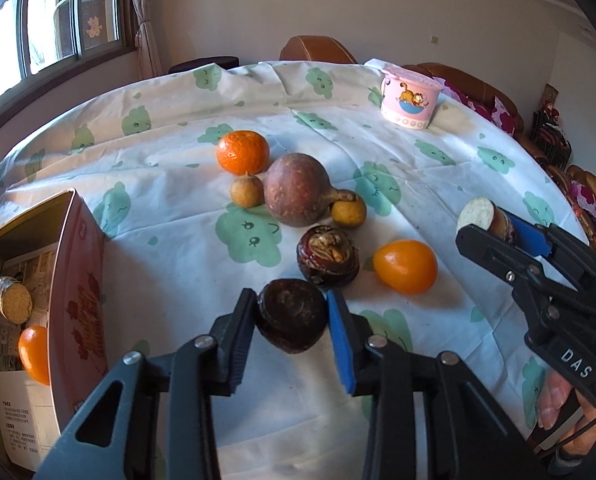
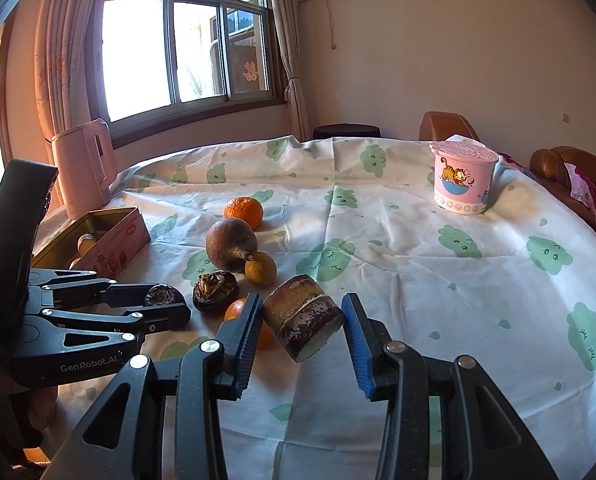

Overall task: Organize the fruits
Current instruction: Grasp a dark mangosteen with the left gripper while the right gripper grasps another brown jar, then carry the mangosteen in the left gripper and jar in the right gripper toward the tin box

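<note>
**Both grippers loaded, tin waiting at left**

Left gripper [image 1: 292,322] clamped on a dark water chestnut [image 1: 290,320], raised just above the tablecloth [image 1: 437,184]. Right gripper [image 2: 302,322] gripping a cut sugarcane piece [image 2: 302,322]. Mid-transfer, apparently. Next: carry the chestnut left over the open pink tin [image 1: 80,300], clear its wall, release beside the kumquat [image 1: 34,354] inside. Mandarin [image 1: 242,151] and others remaining on the cloth.

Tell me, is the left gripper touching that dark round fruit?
Touching. In the left wrist view, the left gripper has both fingers pressed against the sides of the dark round fruit, with no gap on either side.
</note>
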